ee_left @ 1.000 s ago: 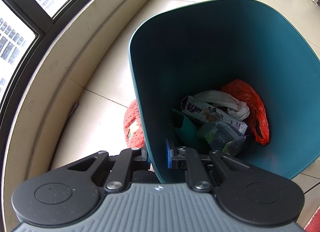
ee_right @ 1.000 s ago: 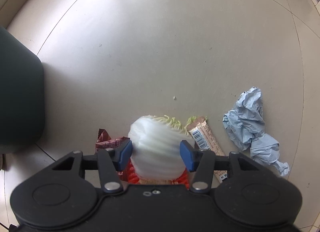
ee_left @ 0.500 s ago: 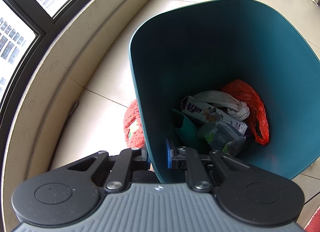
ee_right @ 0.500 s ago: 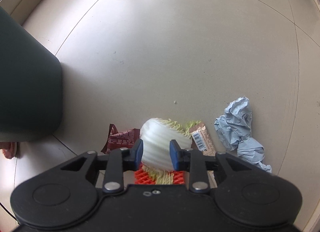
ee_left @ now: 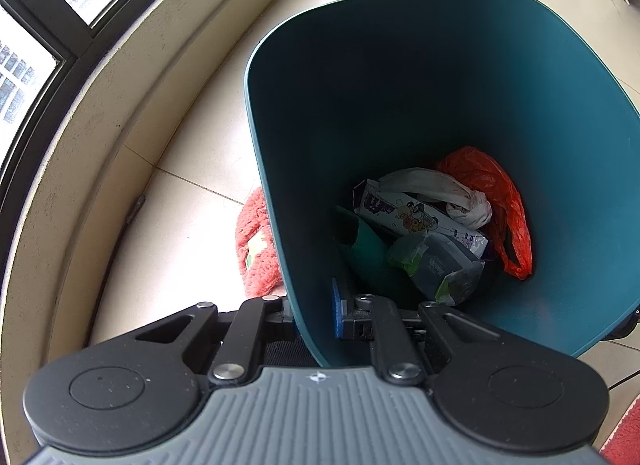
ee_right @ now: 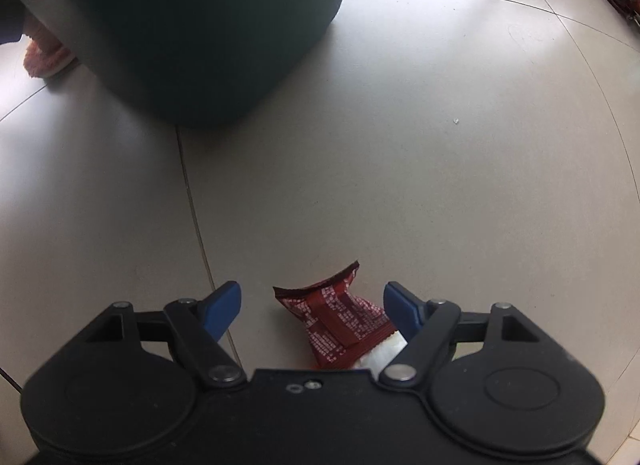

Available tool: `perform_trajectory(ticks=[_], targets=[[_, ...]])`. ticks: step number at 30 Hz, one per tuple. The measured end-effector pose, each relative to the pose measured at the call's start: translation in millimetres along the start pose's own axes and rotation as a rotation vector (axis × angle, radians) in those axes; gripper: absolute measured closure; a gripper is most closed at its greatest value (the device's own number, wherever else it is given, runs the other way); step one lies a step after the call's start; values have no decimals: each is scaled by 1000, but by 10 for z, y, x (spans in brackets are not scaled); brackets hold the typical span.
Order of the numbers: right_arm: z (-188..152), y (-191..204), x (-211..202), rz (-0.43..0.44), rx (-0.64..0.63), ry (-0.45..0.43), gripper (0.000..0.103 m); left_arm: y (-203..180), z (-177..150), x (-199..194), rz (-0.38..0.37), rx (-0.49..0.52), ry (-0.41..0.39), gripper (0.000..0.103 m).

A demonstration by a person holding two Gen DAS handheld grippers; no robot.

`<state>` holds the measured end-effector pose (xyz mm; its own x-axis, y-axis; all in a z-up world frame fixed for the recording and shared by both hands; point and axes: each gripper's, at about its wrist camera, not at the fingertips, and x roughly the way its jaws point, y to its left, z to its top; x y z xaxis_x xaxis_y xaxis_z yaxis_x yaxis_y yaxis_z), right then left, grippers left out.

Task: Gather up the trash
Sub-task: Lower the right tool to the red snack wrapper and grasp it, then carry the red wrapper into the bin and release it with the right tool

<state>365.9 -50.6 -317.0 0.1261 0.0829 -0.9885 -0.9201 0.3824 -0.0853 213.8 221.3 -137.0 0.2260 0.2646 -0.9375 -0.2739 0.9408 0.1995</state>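
My left gripper point(ee_left: 314, 317) is shut on the near rim of a teal trash bin point(ee_left: 400, 77) and holds it tilted. Inside lie a red plastic bag point(ee_left: 500, 201), a white crumpled cloth point(ee_left: 440, 189), a printed carton point(ee_left: 416, 217) and a grey-green packet point(ee_left: 440, 265). My right gripper point(ee_right: 314, 311) is open just above the floor. A dark red snack wrapper point(ee_right: 340, 317) lies between its fingers. A bit of white cabbage point(ee_right: 386, 353) shows behind the right finger. The bin's dark outer wall point(ee_right: 192, 25) fills the upper left of the right wrist view.
A pink fuzzy slipper point(ee_left: 256, 245) lies on the floor left of the bin; it also shows in the right wrist view point(ee_right: 44, 57). A curved sill and window point(ee_left: 60, 85) run along the left. Grey floor tiles point(ee_right: 440, 145) stretch to the right.
My right gripper closed on the white cabbage, then opened wide and swung left toward the bin; now the red wrapper lies between its fingers. The left gripper has kept still on the bin.
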Motion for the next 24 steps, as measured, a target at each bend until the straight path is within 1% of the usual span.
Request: perform_trajectory(ticks=[1, 3, 6, 8, 9, 10, 14, 17, 21, 24], targets=[[-7, 22, 41, -3, -29, 11, 25, 2, 3, 9, -1, -1, 2, 89], [-45, 84, 119, -9, -80, 34, 29, -5, 4, 21, 1, 3, 4, 89], [-105, 164, 168, -15, -132, 36, 32, -17, 3, 31, 2, 8, 3, 89], [-123, 185, 186, -21, -124, 39, 50, -19, 3, 32, 0, 6, 4, 89], [-129, 184, 184, -31, -113, 34, 54, -17, 5, 27, -2, 4, 4, 89], [-133, 175, 174, -35, -94, 29, 60, -12, 4, 29, -2, 3, 4, 89], [-162, 99, 52, -9, 22, -2, 65, -17, -1, 27, 5, 5, 0, 89], [-202, 17, -155, 25, 136, -45, 66, -10, -3, 28, 4, 0, -1, 89], [-260, -104, -589, 50, 253, -117, 66, -7, -8, 25, 9, -7, -2, 89], [-285, -243, -1055, 64, 334, -187, 66, -7, -8, 24, 13, -15, -3, 89]])
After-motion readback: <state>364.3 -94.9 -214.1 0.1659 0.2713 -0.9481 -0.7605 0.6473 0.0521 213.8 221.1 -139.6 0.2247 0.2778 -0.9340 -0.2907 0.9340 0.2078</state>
